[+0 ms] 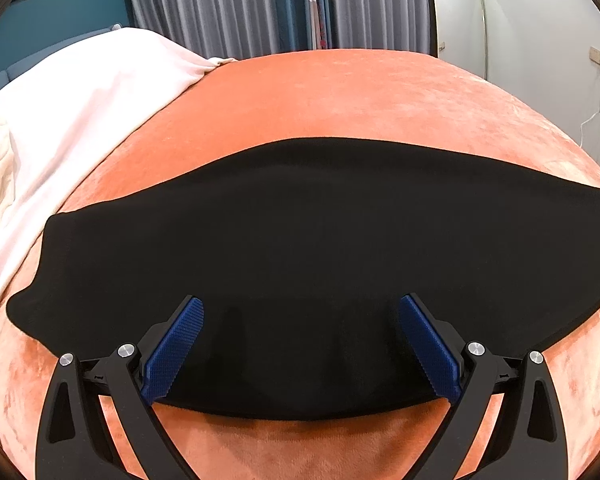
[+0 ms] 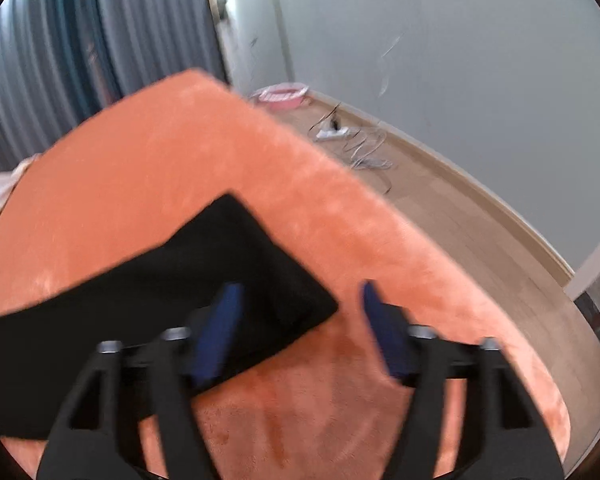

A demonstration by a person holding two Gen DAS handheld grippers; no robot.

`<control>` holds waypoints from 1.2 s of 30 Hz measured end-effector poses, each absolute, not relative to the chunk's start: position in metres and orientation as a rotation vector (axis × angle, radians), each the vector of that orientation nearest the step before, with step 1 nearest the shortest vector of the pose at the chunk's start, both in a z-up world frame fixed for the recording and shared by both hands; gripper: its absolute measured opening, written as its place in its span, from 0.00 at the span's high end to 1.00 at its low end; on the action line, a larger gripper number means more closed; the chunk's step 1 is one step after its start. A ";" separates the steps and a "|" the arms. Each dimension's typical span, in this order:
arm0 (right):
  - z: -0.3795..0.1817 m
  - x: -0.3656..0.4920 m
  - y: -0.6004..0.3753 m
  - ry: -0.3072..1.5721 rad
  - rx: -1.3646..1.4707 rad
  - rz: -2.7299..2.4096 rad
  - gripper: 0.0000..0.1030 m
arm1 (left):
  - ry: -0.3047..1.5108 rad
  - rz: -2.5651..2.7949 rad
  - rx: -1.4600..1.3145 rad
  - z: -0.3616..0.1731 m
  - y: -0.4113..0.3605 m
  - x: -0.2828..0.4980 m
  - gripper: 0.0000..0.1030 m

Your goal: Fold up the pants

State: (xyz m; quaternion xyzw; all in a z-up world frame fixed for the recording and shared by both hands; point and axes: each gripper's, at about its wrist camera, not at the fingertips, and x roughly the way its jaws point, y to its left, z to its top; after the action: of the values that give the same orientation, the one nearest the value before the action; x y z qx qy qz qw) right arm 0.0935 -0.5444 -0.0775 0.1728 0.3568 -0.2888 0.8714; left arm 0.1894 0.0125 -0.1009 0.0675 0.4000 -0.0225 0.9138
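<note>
A crumpled white blanket [image 1: 80, 112] lies at the bed's left side, clear of the work. The black fabric pants [image 1: 300, 260] lie flat across the orange plush bedspread [image 1: 340, 96], apparently folded lengthwise. The left gripper [image 1: 300, 344] hovers above their near edge, jaws wide apart, holding nothing. The right gripper [image 2: 300, 320], also parted and empty, straddles the end corner. The next fold probably needs both corners pinched evenly. Cables [image 2: 364, 148] lie on the floor, well apart.

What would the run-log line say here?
pants: flat on orange blanket | left tongs: open, empty | right tongs: open, empty
</note>
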 end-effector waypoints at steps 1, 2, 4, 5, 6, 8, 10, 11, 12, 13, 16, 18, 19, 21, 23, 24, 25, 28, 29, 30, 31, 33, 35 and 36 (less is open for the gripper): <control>-0.079 0.092 -0.548 0.748 0.400 -0.599 0.28 | 0.821 -0.046 0.139 -0.100 0.013 0.189 0.06; -0.082 0.091 -0.552 0.761 0.445 -0.583 0.28 | 0.819 -0.047 0.137 -0.100 0.013 0.189 0.06; -0.097 0.095 -0.559 0.815 0.517 -0.573 0.28 | 0.820 -0.045 0.139 -0.100 0.013 0.188 0.06; -0.104 0.098 -0.559 0.837 0.540 -0.560 0.27 | 0.821 -0.045 0.140 -0.100 0.013 0.188 0.06; -0.108 0.100 -0.558 0.839 0.547 -0.560 0.27 | 0.823 -0.044 0.141 -0.101 0.012 0.189 0.06; -0.107 0.106 -0.549 0.818 0.498 -0.554 0.47 | 0.828 -0.038 0.143 -0.101 0.011 0.190 0.06; -0.107 0.112 -0.543 0.824 0.492 -0.550 0.68 | 0.835 -0.032 0.139 -0.101 0.011 0.191 0.06; -0.106 0.113 -0.541 0.820 0.506 -0.545 0.82 | 0.839 -0.030 0.137 -0.102 0.011 0.191 0.06; -0.107 0.115 -0.540 0.819 0.535 -0.514 0.90 | 0.841 -0.029 0.134 -0.102 0.011 0.191 0.06; -0.105 0.114 -0.537 0.818 0.548 -0.525 0.91 | 0.844 -0.027 0.134 -0.102 0.011 0.191 0.06; -0.086 0.107 -0.518 0.771 0.513 -0.546 0.92 | 0.849 -0.027 0.135 -0.102 0.011 0.189 0.06; -0.071 0.112 -0.504 0.747 0.499 -0.528 0.92 | 0.851 -0.031 0.132 -0.101 0.013 0.188 0.06; -0.061 0.114 -0.495 0.739 0.481 -0.520 0.92 | 0.852 -0.032 0.129 -0.100 0.014 0.188 0.06; -0.045 0.118 -0.479 0.731 0.446 -0.502 0.92 | 0.851 -0.037 0.123 -0.099 0.015 0.187 0.06; -0.027 0.121 -0.463 0.715 0.417 -0.477 0.92 | 0.851 -0.040 0.123 -0.099 0.017 0.185 0.06; -0.019 0.117 -0.454 0.709 0.409 -0.464 0.92 | 0.851 -0.040 0.125 -0.099 0.017 0.184 0.06; -0.009 0.119 -0.445 0.700 0.401 -0.450 0.92 | 0.850 -0.040 0.125 -0.098 0.019 0.184 0.06; 0.016 0.128 -0.417 0.684 0.369 -0.395 0.92 | 0.851 -0.046 0.112 -0.095 0.024 0.184 0.06; 0.023 0.131 -0.406 0.680 0.353 -0.376 0.92 | 0.851 -0.048 0.104 -0.094 0.025 0.184 0.06; 0.032 0.135 -0.391 0.676 0.335 -0.349 0.92 | 0.853 -0.052 0.089 -0.092 0.029 0.184 0.06; 0.038 0.138 -0.380 0.673 0.324 -0.332 0.92 | 0.855 -0.053 0.081 -0.091 0.030 0.184 0.06; 0.049 0.146 -0.357 0.667 0.300 -0.292 0.92 | 0.856 -0.049 0.057 -0.086 0.037 0.185 0.06; 0.058 0.154 -0.325 0.667 0.268 -0.241 0.92 | 0.850 -0.040 0.036 -0.080 0.046 0.185 0.06; 0.062 0.160 -0.306 0.668 0.253 -0.207 0.92 | 0.844 -0.034 0.025 -0.076 0.050 0.185 0.06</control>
State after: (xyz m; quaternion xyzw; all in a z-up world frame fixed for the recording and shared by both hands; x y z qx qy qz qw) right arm 0.1600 -0.3056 0.0621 0.1234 0.3266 -0.1011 0.9316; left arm 0.1851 0.0503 -0.0765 0.0120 0.4094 -0.0166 0.9121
